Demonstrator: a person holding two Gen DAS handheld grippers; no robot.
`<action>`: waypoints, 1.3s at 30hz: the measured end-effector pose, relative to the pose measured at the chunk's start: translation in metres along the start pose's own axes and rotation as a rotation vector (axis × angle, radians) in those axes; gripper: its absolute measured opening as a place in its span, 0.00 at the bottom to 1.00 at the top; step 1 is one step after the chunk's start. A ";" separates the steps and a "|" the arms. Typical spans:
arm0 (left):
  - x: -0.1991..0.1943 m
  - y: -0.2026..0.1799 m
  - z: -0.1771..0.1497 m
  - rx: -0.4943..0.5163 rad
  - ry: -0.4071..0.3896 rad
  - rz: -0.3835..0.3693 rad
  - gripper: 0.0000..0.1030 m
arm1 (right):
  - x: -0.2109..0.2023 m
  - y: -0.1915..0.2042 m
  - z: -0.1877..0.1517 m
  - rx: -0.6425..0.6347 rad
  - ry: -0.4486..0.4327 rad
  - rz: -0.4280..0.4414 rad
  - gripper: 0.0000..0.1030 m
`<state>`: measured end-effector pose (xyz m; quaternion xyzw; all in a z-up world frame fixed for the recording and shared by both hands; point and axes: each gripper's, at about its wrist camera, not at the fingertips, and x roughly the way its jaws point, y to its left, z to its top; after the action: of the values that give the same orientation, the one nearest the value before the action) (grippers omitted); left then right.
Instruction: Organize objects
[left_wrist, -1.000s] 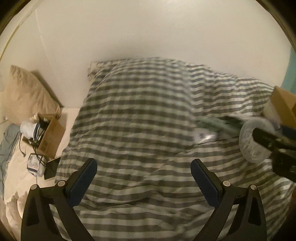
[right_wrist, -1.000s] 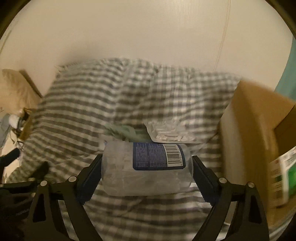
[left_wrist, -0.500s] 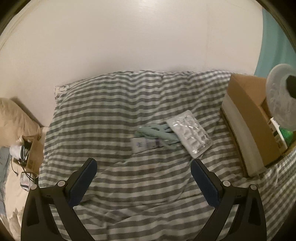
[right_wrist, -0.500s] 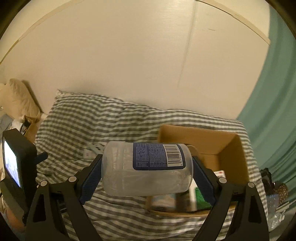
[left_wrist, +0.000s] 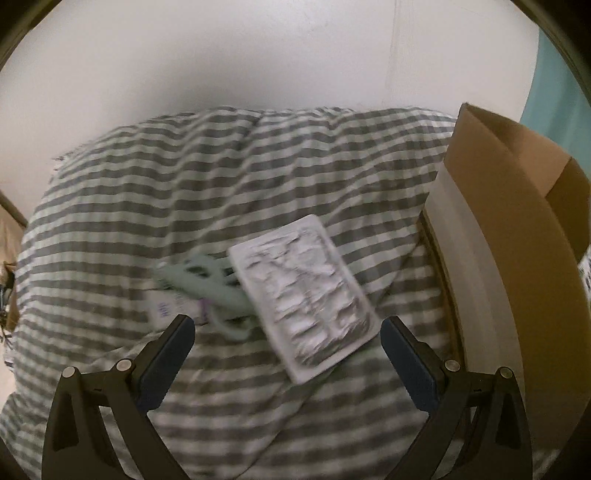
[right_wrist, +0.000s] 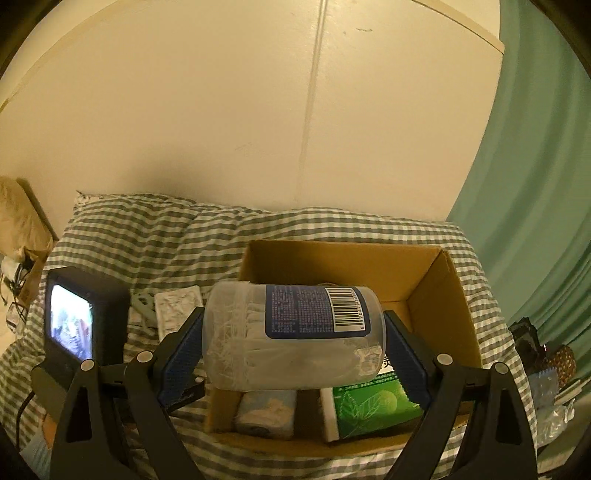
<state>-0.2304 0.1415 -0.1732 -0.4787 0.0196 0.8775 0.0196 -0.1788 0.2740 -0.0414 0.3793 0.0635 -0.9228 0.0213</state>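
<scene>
left wrist view: the left claw (left_wrist: 282, 341) is spread wide with nothing between its blue pads, hanging over a bed covered in a grey-and-white striped duvet (left_wrist: 184, 192). a silver blister pack (left_wrist: 301, 291) lies flat on the duvet, between the two fingers and a bit beyond their tips, turned at an angle. its left edge overlaps a pale green plastic tool (left_wrist: 207, 280) (blurred, so the exact kind is hard to tell), which itself lies partly on a small white printed packet (left_wrist: 164, 308). a cardboard box (left_wrist: 491, 229) stands at the right, its tall near wall just beside the blister pack.

right wrist view: the right claw (right_wrist: 293, 339) is clamped on a clear plastic jar (right_wrist: 258, 343) held on its side, blue label and barcode facing up, white sticks visible inside. the jar is in the air above the open cardboard box (right_wrist: 436, 295), near its front left part. inside the box sit a green carton (right_wrist: 373, 406) and a pale blue packet (right_wrist: 266, 410). to the left, the other tool's lit little screen (right_wrist: 70, 326) shows, with the blister pack (right_wrist: 173, 306) on the duvet (right_wrist: 147, 236) behind it. a teal curtain (right_wrist: 535, 184) hangs at the right.
</scene>
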 end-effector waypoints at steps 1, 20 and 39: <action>0.004 -0.003 0.002 -0.001 0.005 -0.004 0.99 | 0.001 -0.004 -0.001 0.004 0.001 0.002 0.88; -0.044 0.004 -0.021 0.038 0.001 -0.029 0.64 | -0.009 -0.009 -0.012 -0.002 0.004 0.001 0.88; -0.142 0.034 -0.030 0.031 -0.054 -0.067 0.19 | -0.147 -0.020 0.010 -0.085 -0.114 -0.014 0.88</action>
<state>-0.1299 0.1041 -0.0696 -0.4546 0.0167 0.8887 0.0570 -0.0831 0.2912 0.0708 0.3245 0.1041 -0.9395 0.0347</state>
